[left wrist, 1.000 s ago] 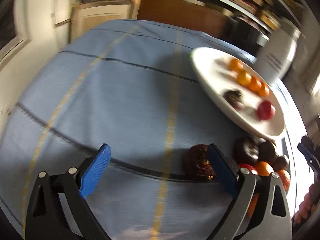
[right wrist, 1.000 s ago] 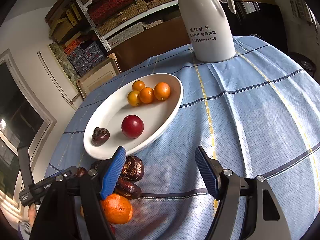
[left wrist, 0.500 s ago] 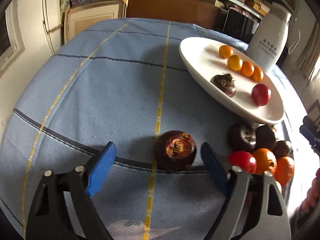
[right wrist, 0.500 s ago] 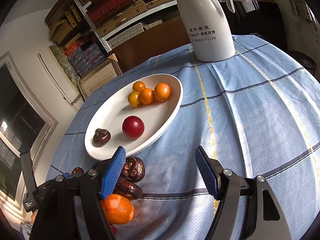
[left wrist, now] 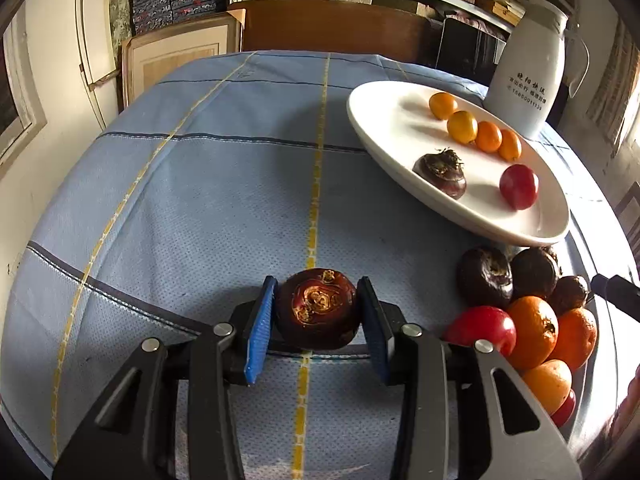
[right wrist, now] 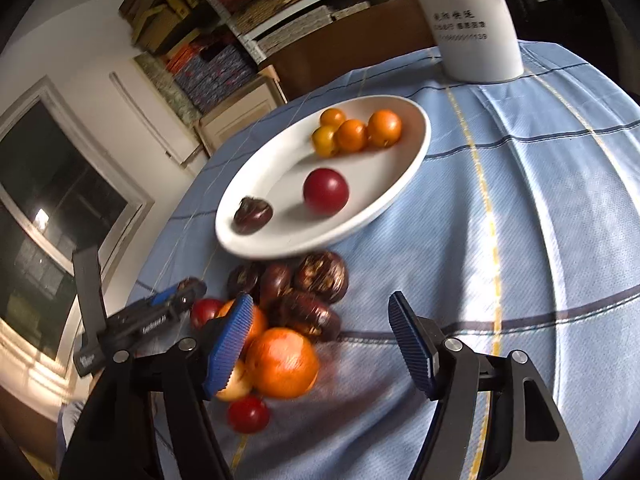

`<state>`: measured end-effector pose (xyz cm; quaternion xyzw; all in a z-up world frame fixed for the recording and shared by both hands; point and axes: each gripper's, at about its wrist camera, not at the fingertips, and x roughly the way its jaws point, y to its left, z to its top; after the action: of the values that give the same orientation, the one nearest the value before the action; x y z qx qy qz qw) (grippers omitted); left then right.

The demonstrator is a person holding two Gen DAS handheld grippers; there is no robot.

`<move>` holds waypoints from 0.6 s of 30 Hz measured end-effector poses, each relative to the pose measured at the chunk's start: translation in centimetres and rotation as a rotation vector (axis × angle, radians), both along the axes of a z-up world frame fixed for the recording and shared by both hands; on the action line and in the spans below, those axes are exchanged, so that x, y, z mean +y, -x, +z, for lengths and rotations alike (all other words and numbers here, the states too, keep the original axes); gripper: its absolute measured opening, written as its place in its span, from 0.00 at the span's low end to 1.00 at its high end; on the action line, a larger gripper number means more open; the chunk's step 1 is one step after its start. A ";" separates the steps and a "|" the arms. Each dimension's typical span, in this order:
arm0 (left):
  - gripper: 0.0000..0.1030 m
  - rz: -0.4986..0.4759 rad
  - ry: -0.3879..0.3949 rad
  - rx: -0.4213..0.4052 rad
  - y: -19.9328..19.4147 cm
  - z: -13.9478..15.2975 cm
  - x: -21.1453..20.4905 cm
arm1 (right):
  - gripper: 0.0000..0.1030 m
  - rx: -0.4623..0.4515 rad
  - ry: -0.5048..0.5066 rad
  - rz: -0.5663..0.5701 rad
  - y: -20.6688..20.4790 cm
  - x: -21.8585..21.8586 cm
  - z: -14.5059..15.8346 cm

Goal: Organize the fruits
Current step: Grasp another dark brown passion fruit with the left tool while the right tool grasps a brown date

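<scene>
My left gripper (left wrist: 316,316) is shut on a dark brown water chestnut (left wrist: 318,308) on the blue cloth. A white oval plate (left wrist: 380,136) holds several small oranges (left wrist: 462,126), one water chestnut (left wrist: 442,170) and a red fruit (left wrist: 518,186). A pile of loose fruit (left wrist: 520,308) lies right of my left gripper. My right gripper (right wrist: 320,336) is open and empty above that pile (right wrist: 288,308), its left pad over an orange (right wrist: 282,362). The plate (right wrist: 400,184) lies beyond it. The left gripper (right wrist: 160,312) shows at the left of the right wrist view.
A white thermos jug (left wrist: 528,76) stands behind the plate, and it also shows in the right wrist view (right wrist: 468,20). The round table's blue checked cloth (left wrist: 200,184) drops off at the edges. Shelves and boxes stand behind the table.
My left gripper moved right and closed on the water chestnut. My right gripper moved forward and left over the fruit pile, still open.
</scene>
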<state>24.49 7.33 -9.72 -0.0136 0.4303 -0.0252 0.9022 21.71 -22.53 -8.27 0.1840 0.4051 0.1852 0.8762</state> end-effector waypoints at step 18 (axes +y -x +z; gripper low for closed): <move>0.39 -0.001 -0.008 -0.005 0.0 -0.1 -0.2 | 0.43 0.129 -0.121 0.048 -2.8 1.8 -2.9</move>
<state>24.46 7.10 -9.80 -0.0096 0.4280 -0.0238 0.9034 24.55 -20.74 -11.19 0.2385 0.4528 0.2181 0.8310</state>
